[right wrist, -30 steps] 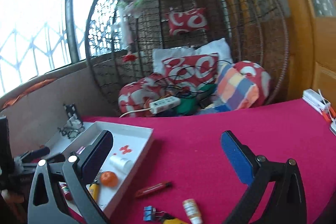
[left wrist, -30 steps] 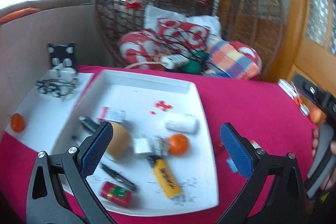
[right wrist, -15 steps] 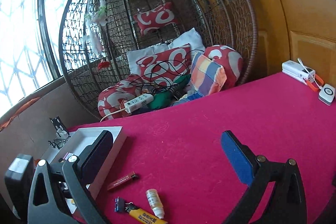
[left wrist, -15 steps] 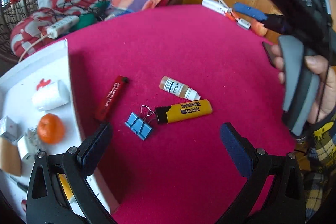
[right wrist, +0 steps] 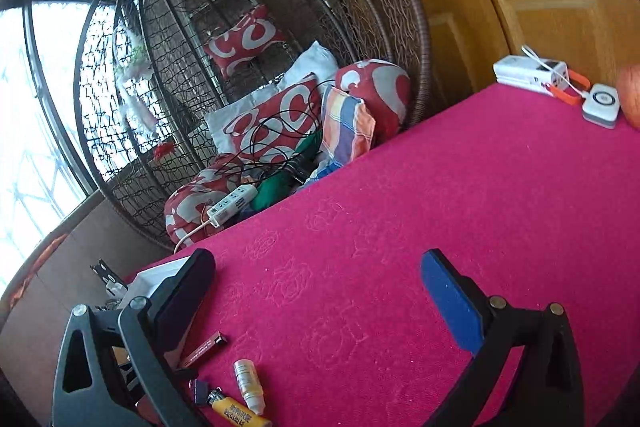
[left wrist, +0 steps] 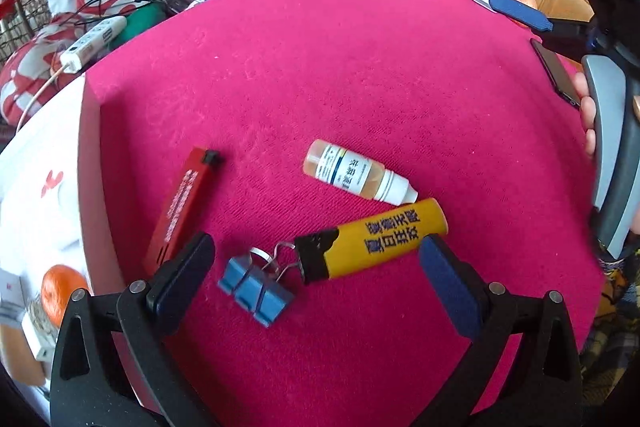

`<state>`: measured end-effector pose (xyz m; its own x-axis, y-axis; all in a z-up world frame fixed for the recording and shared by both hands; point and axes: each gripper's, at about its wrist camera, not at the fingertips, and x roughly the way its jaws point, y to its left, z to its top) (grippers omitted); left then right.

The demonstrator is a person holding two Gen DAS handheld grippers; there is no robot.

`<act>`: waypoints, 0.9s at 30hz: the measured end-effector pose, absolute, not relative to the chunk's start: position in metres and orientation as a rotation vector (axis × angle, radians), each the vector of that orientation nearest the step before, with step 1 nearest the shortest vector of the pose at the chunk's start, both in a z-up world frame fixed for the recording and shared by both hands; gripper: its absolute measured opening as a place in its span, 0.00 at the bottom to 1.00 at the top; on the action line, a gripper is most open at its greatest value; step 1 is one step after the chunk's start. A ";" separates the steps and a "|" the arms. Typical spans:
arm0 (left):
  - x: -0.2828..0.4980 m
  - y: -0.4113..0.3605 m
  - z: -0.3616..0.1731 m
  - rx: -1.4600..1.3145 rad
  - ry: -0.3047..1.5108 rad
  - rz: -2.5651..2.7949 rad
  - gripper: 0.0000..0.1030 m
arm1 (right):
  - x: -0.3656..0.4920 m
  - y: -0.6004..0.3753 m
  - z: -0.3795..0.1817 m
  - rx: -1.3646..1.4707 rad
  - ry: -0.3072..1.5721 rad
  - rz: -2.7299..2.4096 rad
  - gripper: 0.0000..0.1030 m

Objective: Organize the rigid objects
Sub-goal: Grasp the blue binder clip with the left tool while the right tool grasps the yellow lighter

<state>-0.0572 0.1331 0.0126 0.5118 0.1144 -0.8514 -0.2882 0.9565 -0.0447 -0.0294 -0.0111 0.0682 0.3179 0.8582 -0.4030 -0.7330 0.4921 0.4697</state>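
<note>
Currently left gripper (left wrist: 314,263) hangs wide open and empty over the red tablecloth (left wrist: 360,67), bracketing a blue binder clip (left wrist: 256,293) that touches a yellow lighter (left wrist: 376,239). Small bottle (left wrist: 356,173) lies just beyond, red lighter (left wrist: 180,205) beside the white tray (left wrist: 40,167) at the cloth's left edge. Right gripper (right wrist: 316,287) is released too, held off to the side. Best centre on one item only, likely the clip, drop straight, close across its body without nudging the lighter.
</note>
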 end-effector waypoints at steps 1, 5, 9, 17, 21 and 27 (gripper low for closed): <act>-0.056 0.133 0.011 -0.200 1.017 0.221 1.00 | -0.028 -0.012 0.067 0.221 0.673 1.058 1.00; -0.060 0.118 0.007 -0.141 1.051 0.182 1.00 | -0.025 -0.013 0.066 0.232 0.681 1.060 1.00; -0.082 0.106 0.013 -0.229 1.025 0.111 0.99 | -0.023 -0.014 0.065 0.240 0.685 1.061 1.00; -0.089 0.103 0.012 -0.301 0.999 0.310 0.92 | -0.027 -0.008 0.063 0.232 0.702 1.073 1.00; -0.092 0.102 0.013 -0.315 0.967 0.401 0.70 | -0.032 -0.008 0.067 0.219 0.686 1.082 1.00; -0.094 0.112 0.013 -0.322 0.939 0.472 0.35 | -0.031 -0.008 0.065 0.211 0.689 1.078 1.00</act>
